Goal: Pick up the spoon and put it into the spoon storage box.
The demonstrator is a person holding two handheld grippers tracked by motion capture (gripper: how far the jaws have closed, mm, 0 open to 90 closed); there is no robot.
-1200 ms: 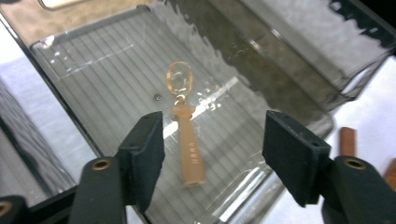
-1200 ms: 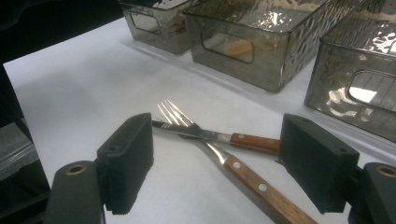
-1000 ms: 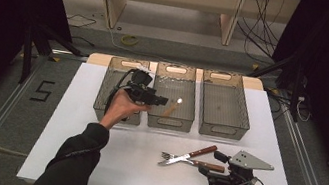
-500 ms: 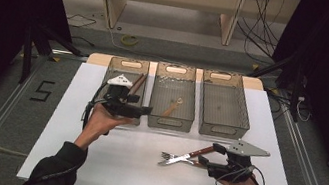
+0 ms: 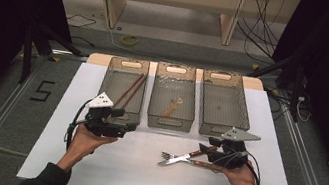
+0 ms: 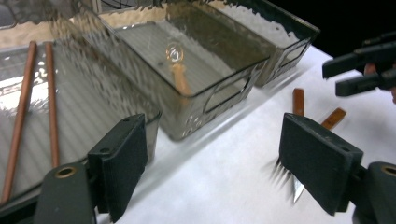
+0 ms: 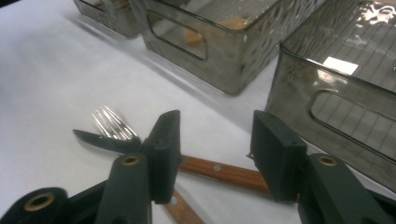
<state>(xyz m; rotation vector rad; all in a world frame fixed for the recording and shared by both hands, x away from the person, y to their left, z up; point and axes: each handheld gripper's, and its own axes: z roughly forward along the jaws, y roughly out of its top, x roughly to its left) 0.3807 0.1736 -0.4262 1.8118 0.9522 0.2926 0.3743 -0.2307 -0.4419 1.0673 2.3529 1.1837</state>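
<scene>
Three clear bins sit mid-frame on our worktop (image 5: 69, 132): left bin (image 5: 110, 88) holds two chopsticks (image 5: 130, 89), middle bin (image 5: 153, 102) one spoon (image 5: 171, 108). Lower right, our right tongs (image 5: 210, 153), just closing, straddle the knife (image 5: 201, 164) beside one fork (image 5: 182, 157), not yet pinching. Left tongs (image 5: 131, 126) gape, empty.
</scene>
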